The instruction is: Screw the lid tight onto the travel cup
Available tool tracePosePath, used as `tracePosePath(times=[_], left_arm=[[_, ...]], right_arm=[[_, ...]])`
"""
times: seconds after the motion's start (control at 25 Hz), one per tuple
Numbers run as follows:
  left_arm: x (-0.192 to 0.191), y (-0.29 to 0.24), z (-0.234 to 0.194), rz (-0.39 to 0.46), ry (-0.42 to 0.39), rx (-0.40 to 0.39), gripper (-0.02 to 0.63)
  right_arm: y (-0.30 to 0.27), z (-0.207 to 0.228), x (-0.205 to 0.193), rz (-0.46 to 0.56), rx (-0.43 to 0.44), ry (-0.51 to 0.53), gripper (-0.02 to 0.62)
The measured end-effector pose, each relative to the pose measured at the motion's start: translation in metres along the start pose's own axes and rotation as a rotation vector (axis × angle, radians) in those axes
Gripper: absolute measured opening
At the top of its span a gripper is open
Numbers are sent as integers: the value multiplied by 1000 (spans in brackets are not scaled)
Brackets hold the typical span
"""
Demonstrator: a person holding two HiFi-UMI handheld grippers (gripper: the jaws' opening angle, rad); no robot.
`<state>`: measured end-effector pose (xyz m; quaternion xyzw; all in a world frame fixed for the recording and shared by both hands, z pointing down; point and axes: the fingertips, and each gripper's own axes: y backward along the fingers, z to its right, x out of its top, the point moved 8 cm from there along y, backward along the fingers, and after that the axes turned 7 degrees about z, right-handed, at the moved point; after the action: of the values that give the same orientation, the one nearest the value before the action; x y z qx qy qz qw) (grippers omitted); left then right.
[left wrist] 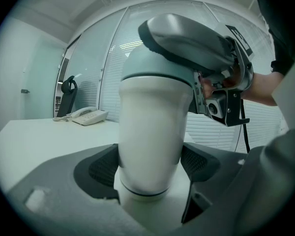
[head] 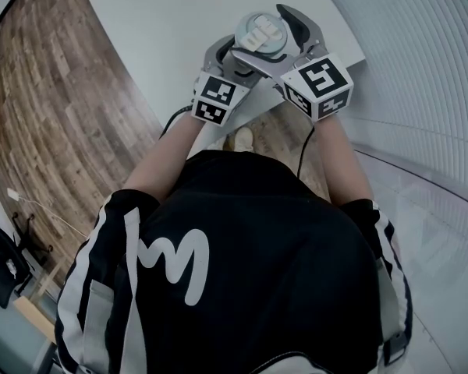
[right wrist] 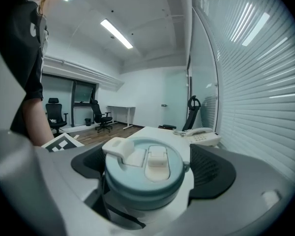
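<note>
Head view: shows lid (head: 261, 33) seated on top, near table (head: 164, 22) edge. Left gripper view: clamps upright travel cup (left wrist: 151, 127) body in left gripper (left wrist: 152, 167), bracing against spin. Right gripper view: grips lid rim in right gripper (right wrist: 150, 170), probably for tightening twist.

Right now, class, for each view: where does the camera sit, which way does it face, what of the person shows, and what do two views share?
Head view: on the head, facing steeply down; shows torso, both forearms, left gripper and right gripper at the lid.
Left gripper view: on the left gripper, facing along its jaws at the clamped cup; a forearm shows right.
Right gripper view: on the right gripper, facing down onto the gripped lid; an arm shows left.
Shared: both gripper views show the phone.
</note>
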<state>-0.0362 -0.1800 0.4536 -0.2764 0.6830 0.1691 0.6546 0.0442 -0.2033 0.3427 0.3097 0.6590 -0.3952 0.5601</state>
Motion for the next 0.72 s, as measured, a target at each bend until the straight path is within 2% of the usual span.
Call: tracePosePath(times=[0.48, 0.72], left_arm=[[3, -1, 4, 0, -4, 0, 405], [4, -1, 4, 1, -3, 2, 405]], right_arm=[[4, -9, 1, 18, -248, -49, 515], [4, -12, 3, 26, -317, -80, 515]])
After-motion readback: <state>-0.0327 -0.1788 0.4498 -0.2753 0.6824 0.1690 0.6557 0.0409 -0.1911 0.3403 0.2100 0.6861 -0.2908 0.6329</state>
